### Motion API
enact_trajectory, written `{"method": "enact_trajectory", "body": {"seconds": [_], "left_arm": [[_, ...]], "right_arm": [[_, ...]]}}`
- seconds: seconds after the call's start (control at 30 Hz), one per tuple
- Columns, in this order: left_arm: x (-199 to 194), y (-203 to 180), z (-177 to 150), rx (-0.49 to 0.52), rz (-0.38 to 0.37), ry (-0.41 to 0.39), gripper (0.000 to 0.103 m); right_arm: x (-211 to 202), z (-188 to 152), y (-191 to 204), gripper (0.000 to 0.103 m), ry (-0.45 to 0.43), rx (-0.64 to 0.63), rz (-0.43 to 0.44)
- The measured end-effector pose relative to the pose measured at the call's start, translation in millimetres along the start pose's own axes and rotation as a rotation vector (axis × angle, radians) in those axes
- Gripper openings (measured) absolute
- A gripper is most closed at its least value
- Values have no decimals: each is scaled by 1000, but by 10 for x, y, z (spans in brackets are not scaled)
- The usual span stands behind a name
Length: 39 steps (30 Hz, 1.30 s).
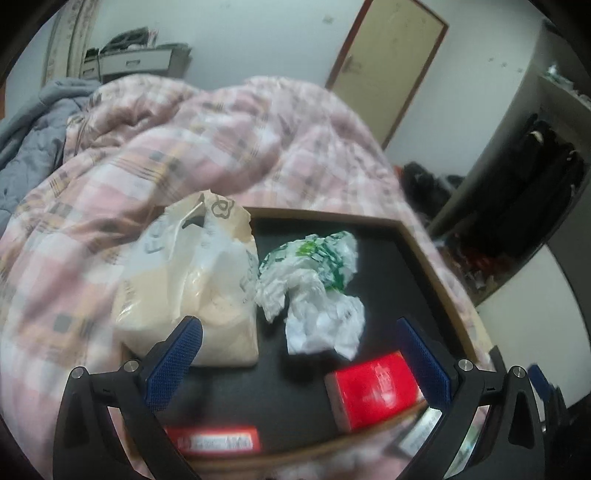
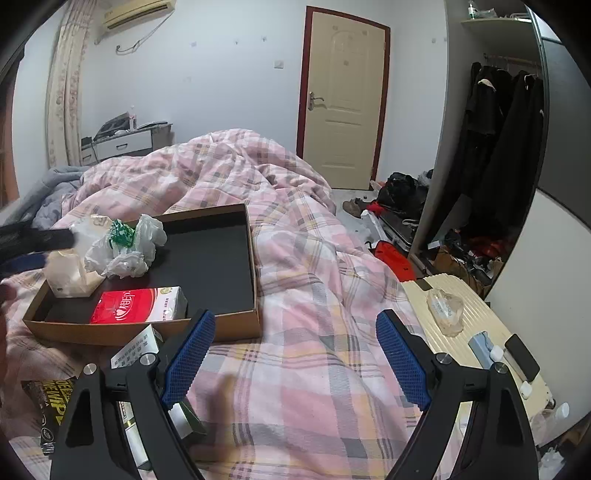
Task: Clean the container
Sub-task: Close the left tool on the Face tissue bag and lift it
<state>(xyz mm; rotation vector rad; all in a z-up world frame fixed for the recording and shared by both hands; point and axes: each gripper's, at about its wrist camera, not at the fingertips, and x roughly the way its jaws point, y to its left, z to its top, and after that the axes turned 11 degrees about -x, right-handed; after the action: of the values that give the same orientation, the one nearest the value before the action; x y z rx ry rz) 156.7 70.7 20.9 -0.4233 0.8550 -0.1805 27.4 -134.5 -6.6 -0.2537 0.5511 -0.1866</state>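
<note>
On quilt (image 2: 295,258), box (image 2: 221,325) left of right gripper (image 2: 295,354).

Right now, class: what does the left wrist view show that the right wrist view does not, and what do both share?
Only the left wrist view: the open left gripper above the tray. Only the right wrist view: the open right gripper, a cream ribbed suitcase, a wall air conditioner. Both: the black-lined cardboard tray, crumpled white-and-green plastic bag, red tissue pack, pink checked quilt.
</note>
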Motion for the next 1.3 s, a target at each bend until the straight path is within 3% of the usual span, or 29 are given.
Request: {"method": "enact_trajectory", "body": {"seconds": [0.13, 0.3, 0.43, 0.67, 0.77, 0.9, 1.0, 1.13, 1.2, 1.23, 1.3], "left_arm": [[193, -54, 30, 32, 36, 29, 103], [199, -84, 6, 34, 23, 10, 103], [146, -183, -21, 60, 94, 15, 102], [-225, -312, 12, 72, 60, -125, 103], [-249, -297, 72, 96, 113, -169, 103], [-182, -108, 176, 88, 171, -171, 103], [-3, 54, 238, 77, 206, -127, 103], [363, 216, 195, 68, 210, 22, 103], [494, 236, 128, 111, 241, 55, 102], [519, 224, 94, 137, 261, 52, 98], [554, 236, 47, 166, 299, 60, 69]], "right_arm": [[3, -2, 25, 88, 0, -12, 1], [-5, 0, 43, 88, -4, -23, -2], [-8, 1, 45, 88, -3, -24, 0], [-7, 2, 45, 88, -3, -25, 1], [-6, 3, 46, 88, -3, -25, 1], [-6, 3, 47, 88, -3, -26, 0], [2, 2, 45, 88, -2, -25, 1], [1, 3, 45, 88, -3, -25, 0], [3, 2, 44, 88, -2, -25, 1], [1, 3, 44, 88, -2, -25, 2], [1, 2, 44, 88, -3, -26, 1]]}}
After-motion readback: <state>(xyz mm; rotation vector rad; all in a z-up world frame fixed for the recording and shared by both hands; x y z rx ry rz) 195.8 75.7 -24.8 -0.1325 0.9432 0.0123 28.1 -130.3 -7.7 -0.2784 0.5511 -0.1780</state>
